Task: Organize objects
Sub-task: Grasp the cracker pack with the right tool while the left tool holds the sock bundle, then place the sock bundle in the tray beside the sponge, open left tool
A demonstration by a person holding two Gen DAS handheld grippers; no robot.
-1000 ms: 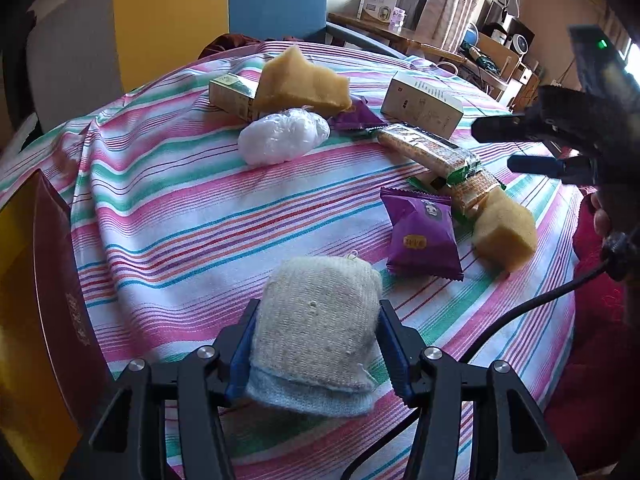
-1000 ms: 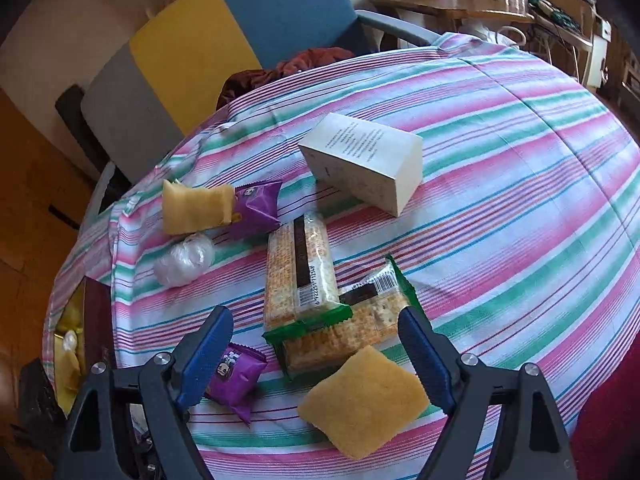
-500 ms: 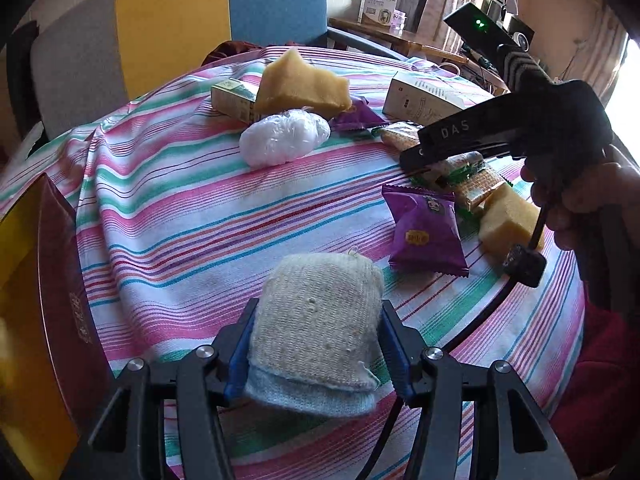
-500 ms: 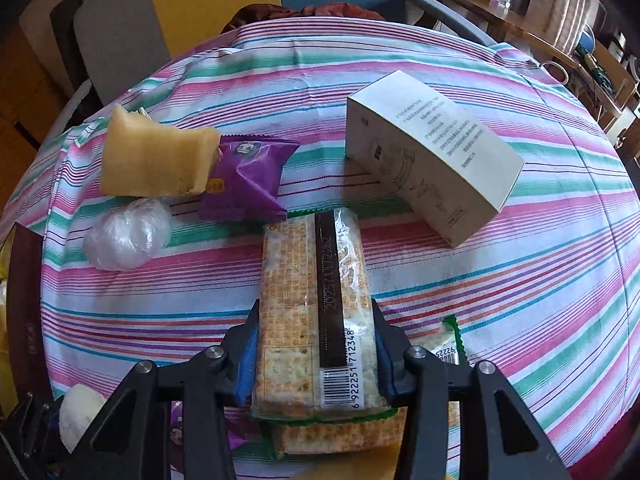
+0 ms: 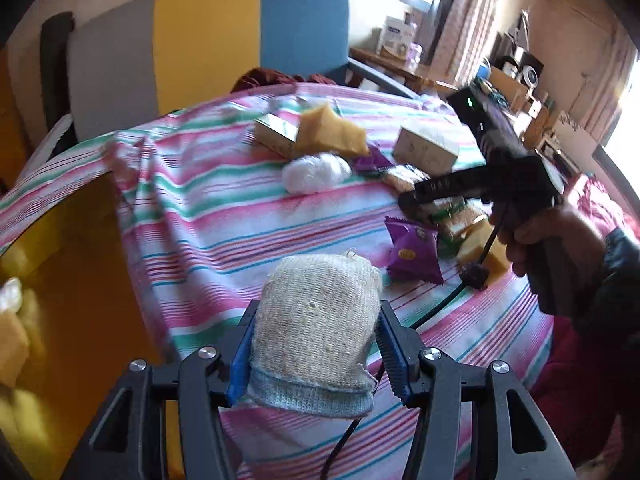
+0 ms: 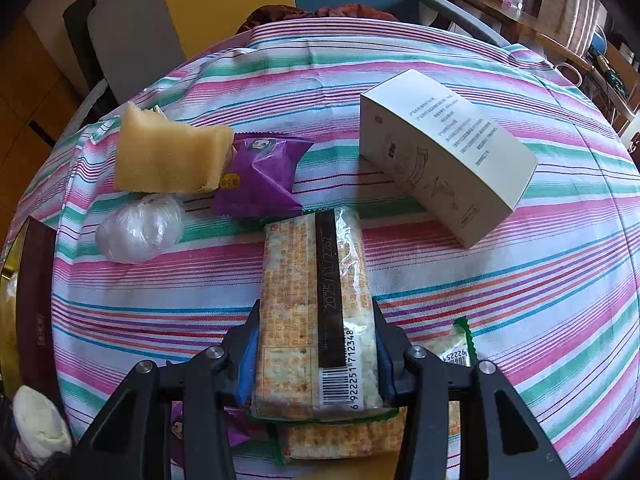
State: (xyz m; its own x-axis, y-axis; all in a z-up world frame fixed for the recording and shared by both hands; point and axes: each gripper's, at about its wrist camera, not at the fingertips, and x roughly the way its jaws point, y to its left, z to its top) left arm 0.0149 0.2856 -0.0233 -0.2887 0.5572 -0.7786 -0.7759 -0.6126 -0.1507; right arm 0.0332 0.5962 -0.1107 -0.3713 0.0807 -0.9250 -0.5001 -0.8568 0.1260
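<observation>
Striped table (image 6: 520, 300) | left gripper (image 5: 316, 348) clamped on cloth pad (image 5: 316, 320) near table's edge | right gripper (image 6: 316, 344) clamped on cracker pack (image 6: 316, 300) mid-table

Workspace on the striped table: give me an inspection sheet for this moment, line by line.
Surface: round table under a striped cloth.
Job's things: knitted scrubber; cracker pack; second cracker pack beneath it; white box; yellow sponge; purple snack packet; clear plastic bundle.
Clutter: nothing seen.
Grippers: left tongs shut on knitted scrubber; right tongs shut on cracker pack.
Cables: black cable over the cloth.
Surroundings: grey, yellow and blue chair; side table.
</observation>
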